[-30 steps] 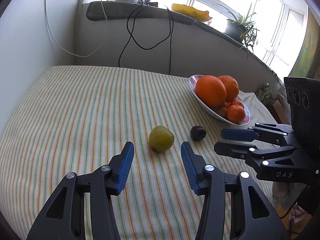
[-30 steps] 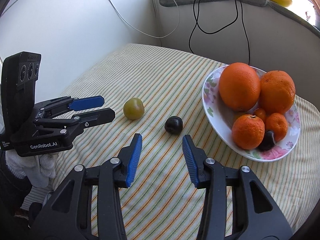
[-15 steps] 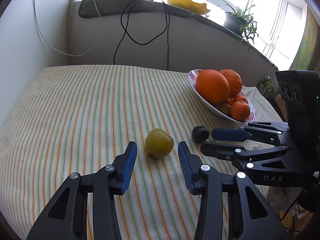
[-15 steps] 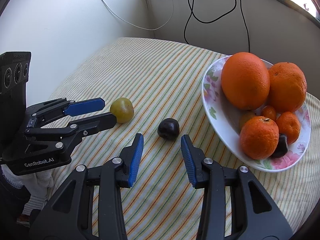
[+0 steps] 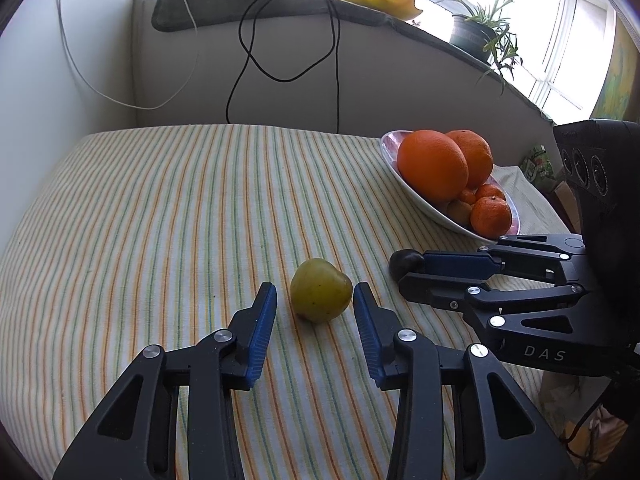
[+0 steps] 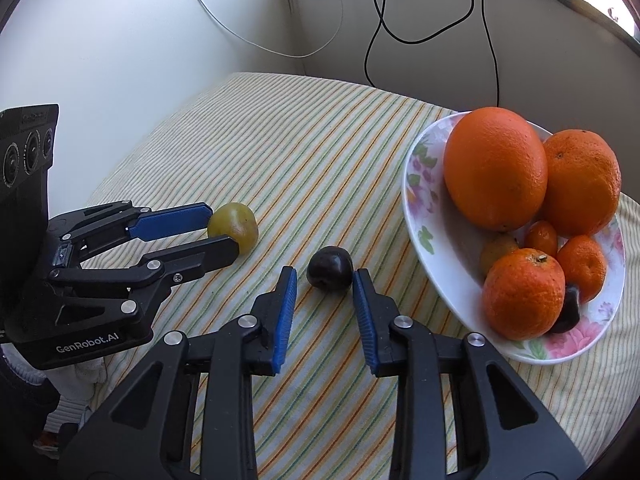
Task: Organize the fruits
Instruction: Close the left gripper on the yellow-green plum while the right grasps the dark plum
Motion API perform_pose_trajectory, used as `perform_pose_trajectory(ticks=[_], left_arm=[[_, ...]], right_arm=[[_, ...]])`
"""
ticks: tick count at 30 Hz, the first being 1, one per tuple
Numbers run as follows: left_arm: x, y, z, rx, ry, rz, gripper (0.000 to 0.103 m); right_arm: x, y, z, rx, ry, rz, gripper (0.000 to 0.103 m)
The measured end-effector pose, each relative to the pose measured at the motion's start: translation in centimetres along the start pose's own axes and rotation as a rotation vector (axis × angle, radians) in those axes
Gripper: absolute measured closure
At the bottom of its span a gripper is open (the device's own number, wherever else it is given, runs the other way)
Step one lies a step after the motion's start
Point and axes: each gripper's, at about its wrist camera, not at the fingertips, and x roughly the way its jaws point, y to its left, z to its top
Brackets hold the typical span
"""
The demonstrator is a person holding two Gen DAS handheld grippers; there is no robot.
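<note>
Your striped tablecloth (image 5: pixel 160 216) fills most of both views, and its near edge is cut off by the frame's dark rim. At the right of the right wrist view sits the floral bowl (image 6: pixel 420 184); its far rim is hidden behind the two big oranges (image 6: pixel 496 168), and in the left wrist view you only see its side wall, upper right.

Your left gripper (image 5: pixel 315 300) is at lower centre of its own view, fingers spread apart, with the green fruit (image 5: pixel 320 290) lying on the cloth right between the blue pads (image 5: pixel 262 332). The right pad looks just beside the fruit; whether it touches you cannot tell. In the right wrist view, mid-left, one finger covers part of that fruit.

Your right gripper (image 6: pixel 324 276), lower centre of its view, is likewise spread wide, the dark plum (image 6: pixel 331 268) between its fingertips, contact unclear. In the left wrist view only a sliver of that plum shows at centre right, the rest behind a blue pad.

Low in the bowl, smaller mandarins (image 6: pixel 524 294) crowd together; a second dark fruit (image 6: pixel 568 312) and a yellowish one (image 6: pixel 496 250) are mostly hidden behind them.
</note>
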Motion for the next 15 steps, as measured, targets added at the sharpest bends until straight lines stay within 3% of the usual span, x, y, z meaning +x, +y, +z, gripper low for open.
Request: perform_pose_trajectory(ticks=[10,15], left_arm=[[0.4,-0.5,0.2,0.019,-0.003,0.006,0.074],[0.4,-0.6,0.2,0.028,-0.009,0.013,0.075]], right_arm=[[1.1,0.2,0.4,-0.017,0.011,-0.025,0.073],[1.0,-0.1,0.4,-0.011,0.007,-0.015,0.077]])
